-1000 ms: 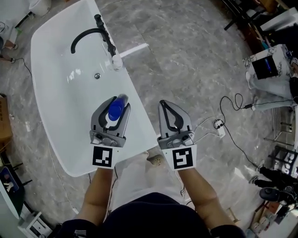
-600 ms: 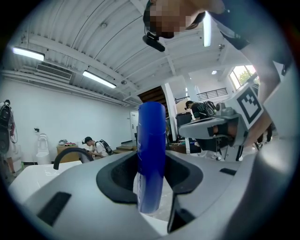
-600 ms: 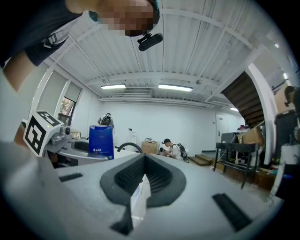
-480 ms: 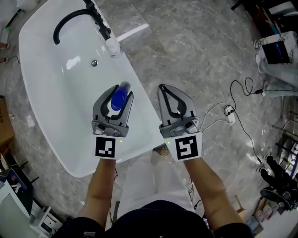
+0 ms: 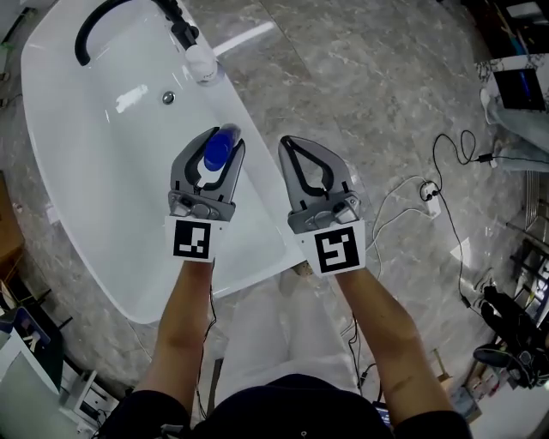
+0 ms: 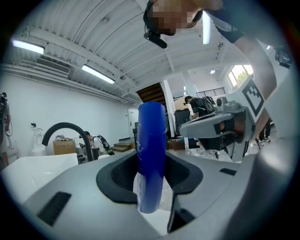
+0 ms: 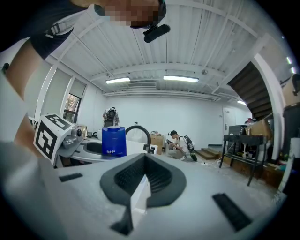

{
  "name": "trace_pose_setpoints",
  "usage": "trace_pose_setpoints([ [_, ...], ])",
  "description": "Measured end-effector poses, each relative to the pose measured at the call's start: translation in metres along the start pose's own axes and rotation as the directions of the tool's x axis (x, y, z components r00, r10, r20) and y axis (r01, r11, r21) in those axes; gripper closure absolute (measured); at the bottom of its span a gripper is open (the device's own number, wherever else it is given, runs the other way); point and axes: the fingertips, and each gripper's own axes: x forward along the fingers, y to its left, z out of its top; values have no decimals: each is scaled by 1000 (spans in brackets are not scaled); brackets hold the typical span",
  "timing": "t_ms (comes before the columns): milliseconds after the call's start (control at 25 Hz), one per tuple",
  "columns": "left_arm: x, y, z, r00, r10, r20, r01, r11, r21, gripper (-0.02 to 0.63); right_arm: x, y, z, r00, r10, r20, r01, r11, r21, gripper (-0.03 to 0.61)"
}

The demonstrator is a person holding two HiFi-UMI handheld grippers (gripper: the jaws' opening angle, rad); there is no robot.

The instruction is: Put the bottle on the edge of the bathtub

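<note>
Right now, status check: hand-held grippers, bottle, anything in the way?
Left hand-held gripper shut on blue bottle, upright, over bathtub. Right hand-held gripper shut, empty. Bottle not yet on edge. Near rim bare; black faucet at far end.

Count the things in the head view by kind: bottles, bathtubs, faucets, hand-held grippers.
Blue bottle: 1
Bathtub: 1
Black faucet: 1
Hand-held grippers: 2, left and right
Total: 5

I see bottle (image 5: 216, 150) smooth glossy blue plastic; bathtub (image 5: 94, 171) glossy white; faucet (image 5: 90, 26), 11 o'clock, matt black; floor (image 5: 369, 94) polished grey marble.
</note>
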Motion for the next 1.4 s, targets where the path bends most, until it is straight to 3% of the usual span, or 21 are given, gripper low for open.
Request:
trace_pose_setpoints([
  [760,43,16,-78,998,-21,-65,17,998,-67,459,12,4,-43,998,-11,-58,13,999,36,578],
  [1400,50,20,-86,995,-52,-80,42,993,-115,454,11,11,-34,998,-16,-56,18,999,31,578],
])
